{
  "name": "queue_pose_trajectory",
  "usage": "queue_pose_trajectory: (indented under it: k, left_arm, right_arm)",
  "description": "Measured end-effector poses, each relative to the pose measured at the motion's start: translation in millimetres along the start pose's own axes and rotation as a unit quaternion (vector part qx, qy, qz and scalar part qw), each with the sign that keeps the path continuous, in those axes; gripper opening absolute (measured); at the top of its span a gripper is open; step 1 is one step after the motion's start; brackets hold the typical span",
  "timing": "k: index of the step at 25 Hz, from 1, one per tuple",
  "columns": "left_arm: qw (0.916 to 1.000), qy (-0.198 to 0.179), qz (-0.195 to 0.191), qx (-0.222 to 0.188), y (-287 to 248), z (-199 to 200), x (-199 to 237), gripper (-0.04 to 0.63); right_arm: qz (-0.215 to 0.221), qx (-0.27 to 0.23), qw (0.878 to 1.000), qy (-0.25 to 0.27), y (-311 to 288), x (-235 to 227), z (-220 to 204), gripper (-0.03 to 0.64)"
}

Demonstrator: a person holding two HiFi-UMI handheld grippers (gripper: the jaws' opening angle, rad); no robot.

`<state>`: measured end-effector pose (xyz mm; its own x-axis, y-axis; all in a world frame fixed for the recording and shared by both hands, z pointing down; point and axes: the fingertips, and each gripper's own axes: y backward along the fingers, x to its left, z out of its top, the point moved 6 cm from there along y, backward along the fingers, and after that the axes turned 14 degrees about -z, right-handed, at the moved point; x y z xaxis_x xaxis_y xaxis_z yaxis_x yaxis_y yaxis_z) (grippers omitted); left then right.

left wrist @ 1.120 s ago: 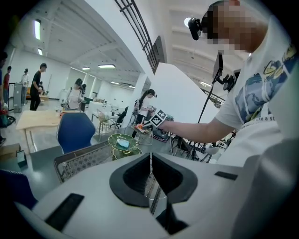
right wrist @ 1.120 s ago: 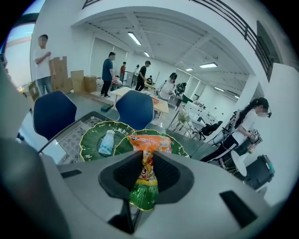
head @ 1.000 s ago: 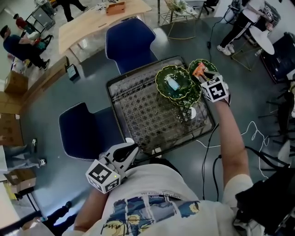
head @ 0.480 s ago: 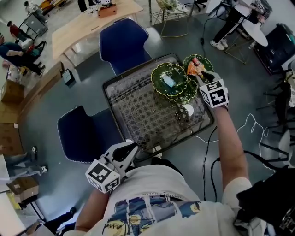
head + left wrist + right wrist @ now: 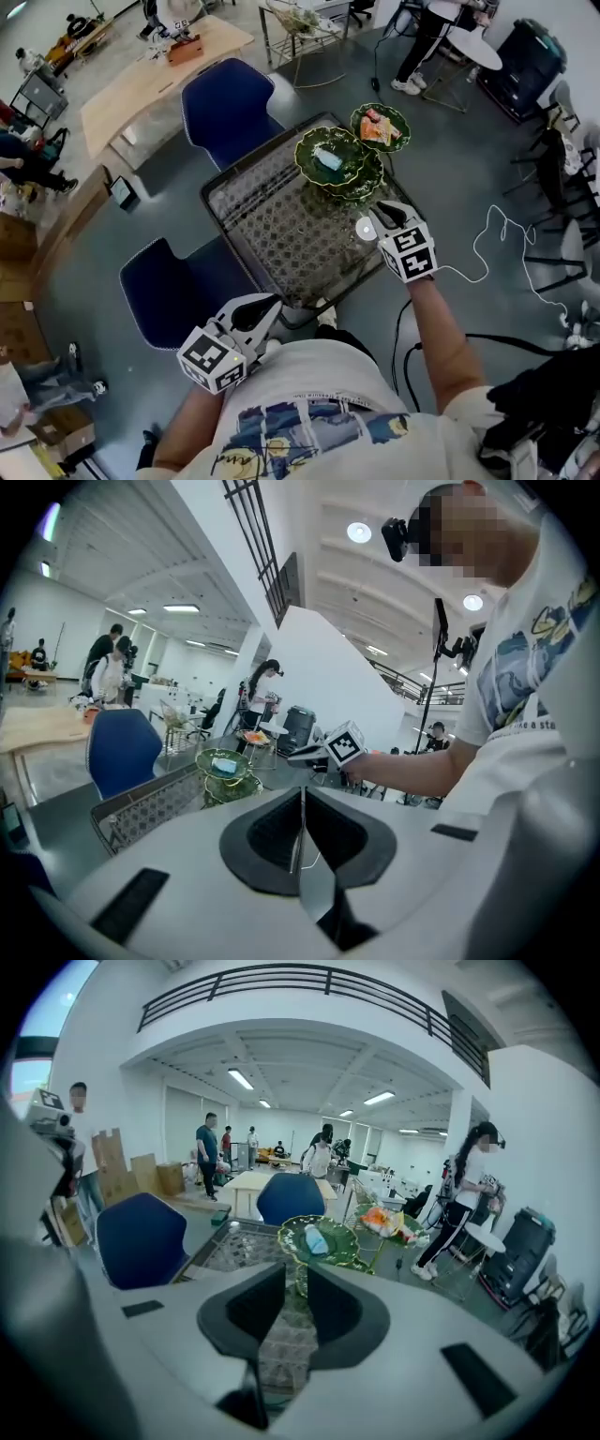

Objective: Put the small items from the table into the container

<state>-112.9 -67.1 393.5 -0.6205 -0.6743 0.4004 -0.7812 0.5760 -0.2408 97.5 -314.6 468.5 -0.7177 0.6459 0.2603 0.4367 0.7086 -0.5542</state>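
- A patterned table (image 5: 272, 225) stood in an open hall.
- Right gripper (image 5: 380, 216), at the table's right edge beside a small white item (image 5: 364, 229): jaws slightly apart, empty.
- Left gripper (image 5: 255, 311), off the table's near edge: jaws together, empty.

Green dishes (image 5: 354, 155), navy chairs (image 5: 225, 98), lattice-patterned table (image 5: 272, 225)

Blue chair (image 5: 225, 108) at upper centre, second blue chair (image 5: 173, 286) at left; wooden desk (image 5: 141, 80) upper left; black case (image 5: 525, 56) upper right.
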Motion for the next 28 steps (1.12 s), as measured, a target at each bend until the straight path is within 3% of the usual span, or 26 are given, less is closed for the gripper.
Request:
queue_pose_trajectory:
  k: [6, 13, 22, 28]
  left_arm:
    - [0.9986, -0.016, -0.031, 0.04, 32.3, -21.4, -16.8, 0.008]
    - [0.9942, 0.014, -0.083, 0.067, 65.4, -61.5, -36.6, 0.008]
    - [0.9891, 0.01, -0.12, 0.085, 91.6, -109.7, -63.8, 0.008]
    - [0.9833, -0.018, -0.154, 0.096, 102.2, -117.7, -61.5, 0.008]
  right_arm:
    - [0.027, -0.013, 0.994, -0.11, 65.8, 79.5, -35.8, 0.075]
    - [0.054, 0.005, 0.981, -0.186, 140.0, 167.7, -72.8, 0.021]
    - [0.071, 0.0, 0.983, -0.167, 218.9, 262.5, -97.9, 0.009]
    - [0.047, -0.026, 0.987, -0.154, 234.9, 292.2, -86.0, 0.009]
